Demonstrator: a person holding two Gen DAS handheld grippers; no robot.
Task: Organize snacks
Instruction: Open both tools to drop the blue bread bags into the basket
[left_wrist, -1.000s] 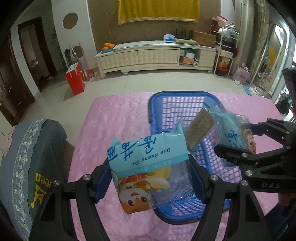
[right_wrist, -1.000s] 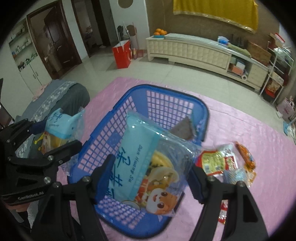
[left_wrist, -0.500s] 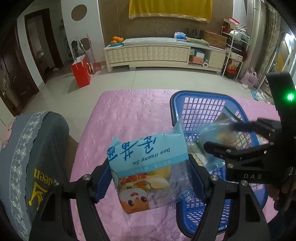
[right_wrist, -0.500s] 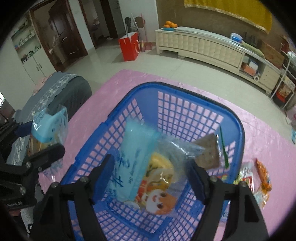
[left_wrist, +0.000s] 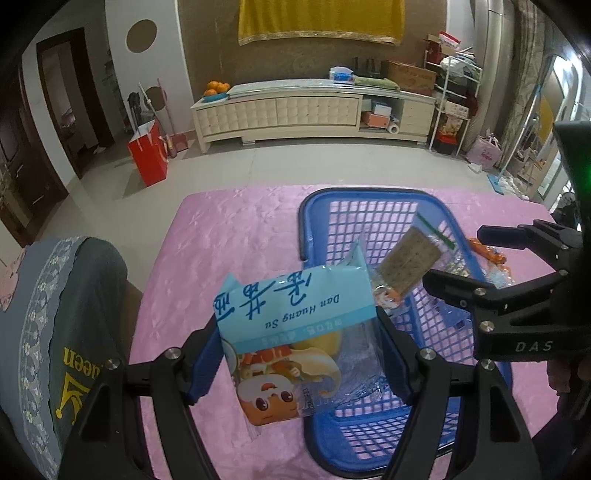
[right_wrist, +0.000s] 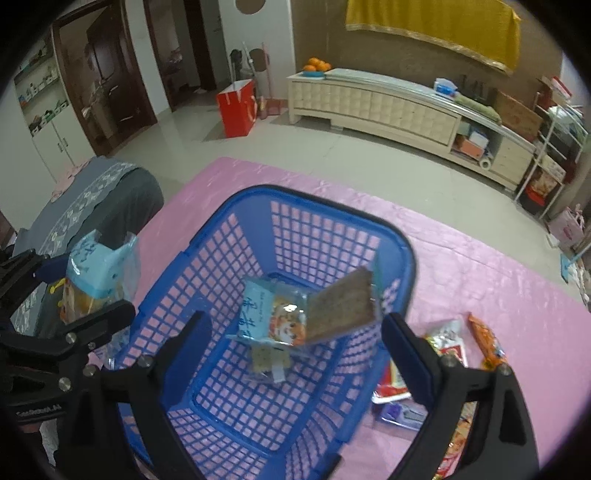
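My left gripper (left_wrist: 299, 354) is shut on a light-blue snack packet (left_wrist: 295, 314) with a cartoon face, held just left of the blue basket (left_wrist: 369, 194). The right wrist view shows that gripper (right_wrist: 74, 284) and its packet (right_wrist: 96, 266) at the left. My right gripper (right_wrist: 295, 347) hangs over the basket (right_wrist: 295, 194) with its jaws opening and nothing between them. Below it, inside the basket, lie a matching blue packet (right_wrist: 273, 317), a brown cracker packet (right_wrist: 340, 302) leaning on the wall, and a small cracker packet (right_wrist: 267, 358). In the left wrist view the right gripper (left_wrist: 454, 256) stands at the right.
The basket stands on a pink tablecloth (right_wrist: 480, 277). Several loose snack packets (right_wrist: 443, 343), one of them orange (right_wrist: 487, 343), lie on the cloth right of the basket. A chair with a grey cover (left_wrist: 66, 295) stands at the table's left edge.
The right jaws opened and let go of the blue packet, which dropped to the basket floor. The left gripper kept its packet and stayed put.
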